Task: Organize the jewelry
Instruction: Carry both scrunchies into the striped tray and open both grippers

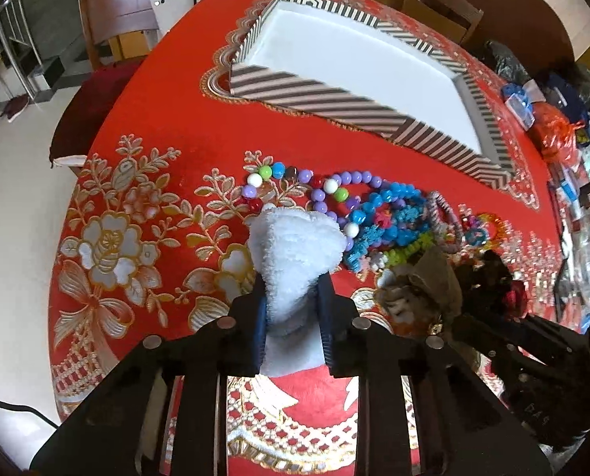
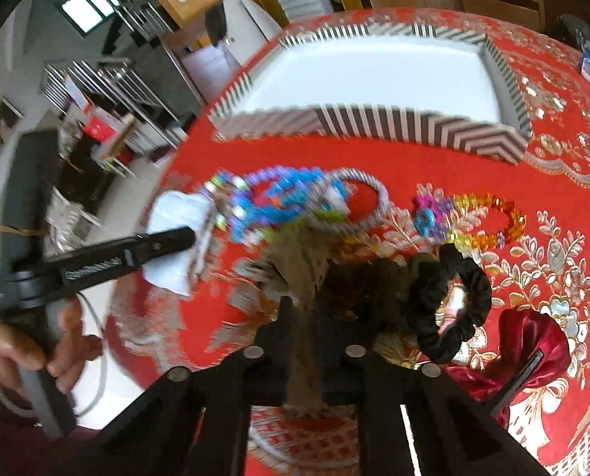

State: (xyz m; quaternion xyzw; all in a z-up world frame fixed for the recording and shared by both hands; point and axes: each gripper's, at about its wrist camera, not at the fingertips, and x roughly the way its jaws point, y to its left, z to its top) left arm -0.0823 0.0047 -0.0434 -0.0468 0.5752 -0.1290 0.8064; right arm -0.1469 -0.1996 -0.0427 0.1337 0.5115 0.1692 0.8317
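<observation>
The left gripper (image 1: 293, 297) was clamped on a fluffy white scrunchie (image 1: 295, 254); the right gripper (image 2: 308, 317) had pinched a drab olive-brown fabric scrunchie (image 2: 300, 261) between nearly closed jaws. Both stood over the red, gold-embroidered tablecloth (image 1: 168, 127); the heap of coloured bead bracelets (image 1: 358, 206) lay just beyond them; the striped, white-lined shallow box (image 1: 314, 97) sat farther back.

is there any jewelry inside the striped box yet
No, the striped box shows only its bare white floor; the bead bracelets lie on the red tablecloth before it.
</observation>
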